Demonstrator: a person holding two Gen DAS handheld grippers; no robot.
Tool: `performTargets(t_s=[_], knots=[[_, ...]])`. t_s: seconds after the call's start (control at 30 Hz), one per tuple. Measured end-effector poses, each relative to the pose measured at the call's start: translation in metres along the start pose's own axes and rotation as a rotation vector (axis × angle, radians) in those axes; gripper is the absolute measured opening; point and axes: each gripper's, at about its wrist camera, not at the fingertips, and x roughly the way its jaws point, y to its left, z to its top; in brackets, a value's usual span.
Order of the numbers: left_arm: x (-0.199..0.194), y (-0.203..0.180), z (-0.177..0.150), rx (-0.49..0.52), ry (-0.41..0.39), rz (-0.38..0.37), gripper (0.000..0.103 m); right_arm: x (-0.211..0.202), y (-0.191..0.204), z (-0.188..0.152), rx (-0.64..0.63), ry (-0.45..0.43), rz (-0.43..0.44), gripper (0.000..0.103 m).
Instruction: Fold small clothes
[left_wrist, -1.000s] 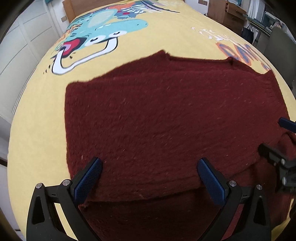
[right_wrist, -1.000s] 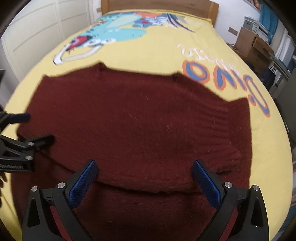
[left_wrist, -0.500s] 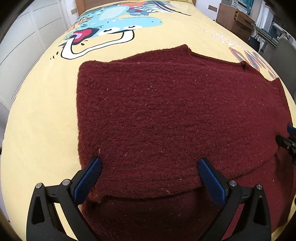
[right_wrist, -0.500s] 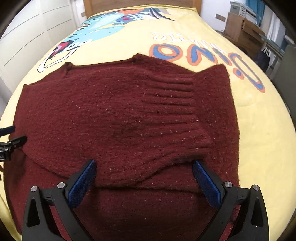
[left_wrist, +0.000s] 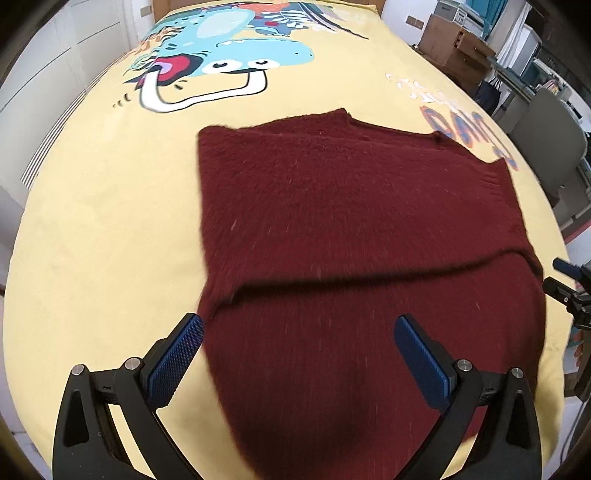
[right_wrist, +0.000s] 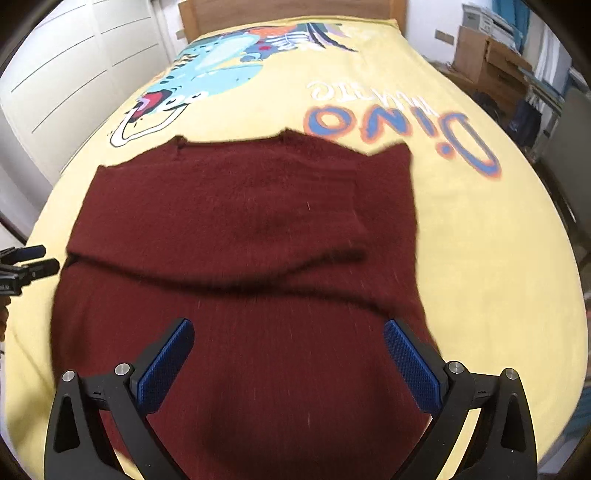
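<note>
While both my left tool (left_wrist: 298, 354) and right tool (right_wrist: 289, 354) hang spread apart and empty, the maroon sweater (left_wrist: 354, 229) lies mid-bed on the yellow bedspread (left_wrist: 96, 221), one flap folded over, further folds left, I judge.

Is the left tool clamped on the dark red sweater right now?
No, the left tool is wide open above the dark red sweater, with its blue pads spread apart and no fabric pinched.

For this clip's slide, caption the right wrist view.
Open right gripper above a partly folded maroon sweater on a yellow dinosaur bedspread.
</note>
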Motion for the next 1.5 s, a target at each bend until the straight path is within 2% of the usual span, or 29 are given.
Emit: performTargets(t_s=[0.27,0.57,0.7,0.8,0.97,1.03,1.13,1.17,1.2,1.23,1.27,1.3,1.33,1.37,1.43,1.5], knots=[[-0.014,0.008,-0.065,-0.049,0.105,0.014,0.102,-0.022,-0.022,-0.074,0.102,0.082,-0.03,0.103],[0.013,-0.002,-0.121,-0.084,0.229,-0.004,0.102,-0.012,-0.037,-0.13,0.175,0.187,-0.058,0.103],[0.028,-0.009,-0.132,-0.064,0.269,-0.002,0.102,-0.002,-0.04,-0.148,0.203,0.237,-0.061,0.103],[0.04,-0.015,-0.136,-0.085,0.295,-0.04,0.102,0.003,-0.039,-0.156,0.216,0.255,-0.037,0.103],[0.054,-0.026,-0.134,-0.045,0.303,-0.016,0.101,0.008,-0.04,-0.156,0.22,0.271,-0.03,0.103],[0.055,-0.029,-0.133,-0.039,0.302,-0.02,0.098,0.011,-0.042,-0.158,0.227,0.288,-0.021,0.103],[0.054,-0.033,-0.13,-0.026,0.305,-0.024,0.077,0.018,-0.045,-0.155,0.229,0.305,-0.021,0.101],[0.053,-0.036,-0.128,-0.015,0.305,-0.037,0.067,0.018,-0.046,-0.155,0.227,0.302,-0.018,0.1],[0.052,-0.037,-0.128,-0.003,0.304,-0.053,0.055,0.018,-0.046,-0.154,0.226,0.299,-0.007,0.096],[0.05,-0.038,-0.127,0.007,0.305,-0.066,0.049,0.018,-0.045,-0.153,0.226,0.299,0.006,0.089],[0.049,-0.039,-0.127,0.013,0.31,-0.078,0.038,0.017,-0.046,-0.152,0.225,0.3,0.013,0.083],[0.049,-0.041,-0.125,0.014,0.314,-0.09,0.025,0.017,-0.047,-0.152,0.228,0.306,0.014,0.067],[0.049,-0.04,-0.123,0.007,0.319,-0.111,0.019,0.018,-0.048,-0.151,0.235,0.315,0.014,0.05],[0.049,-0.038,-0.12,-0.007,0.329,-0.14,0.012,0.02,-0.048,-0.149,0.25,0.324,0.026,0.042],[0.05,-0.037,-0.114,-0.01,0.341,-0.164,0.011,0.019,-0.053,-0.149,0.302,0.326,0.08,0.015],[0.05,-0.037,-0.11,0.005,0.343,-0.174,0.01,0.014,-0.058,-0.145,0.311,0.307,0.108,0.013]])
